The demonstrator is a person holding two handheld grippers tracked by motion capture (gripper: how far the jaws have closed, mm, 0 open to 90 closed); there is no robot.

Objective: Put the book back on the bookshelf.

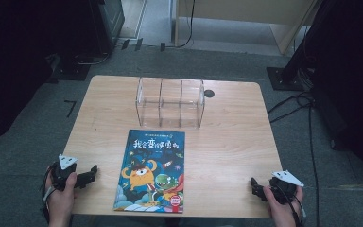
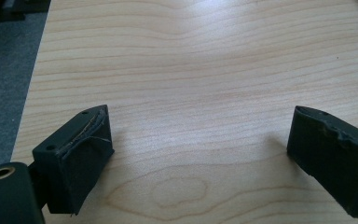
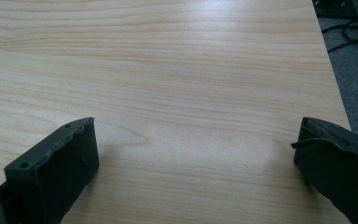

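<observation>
A children's picture book with a blue cover and cartoon monsters lies flat at the front middle of the wooden table. Behind it stands a clear plastic rack with three empty slots. My left gripper rests at the table's front left corner, left of the book, open, with bare wood between its jaws. At the front right corner sits my right gripper, apart from the book and open over bare wood.
A small dark round hole marks the table top right of the rack. Grey carpet surrounds the table, with black cables on the floor at the right and dark stands at the back corners.
</observation>
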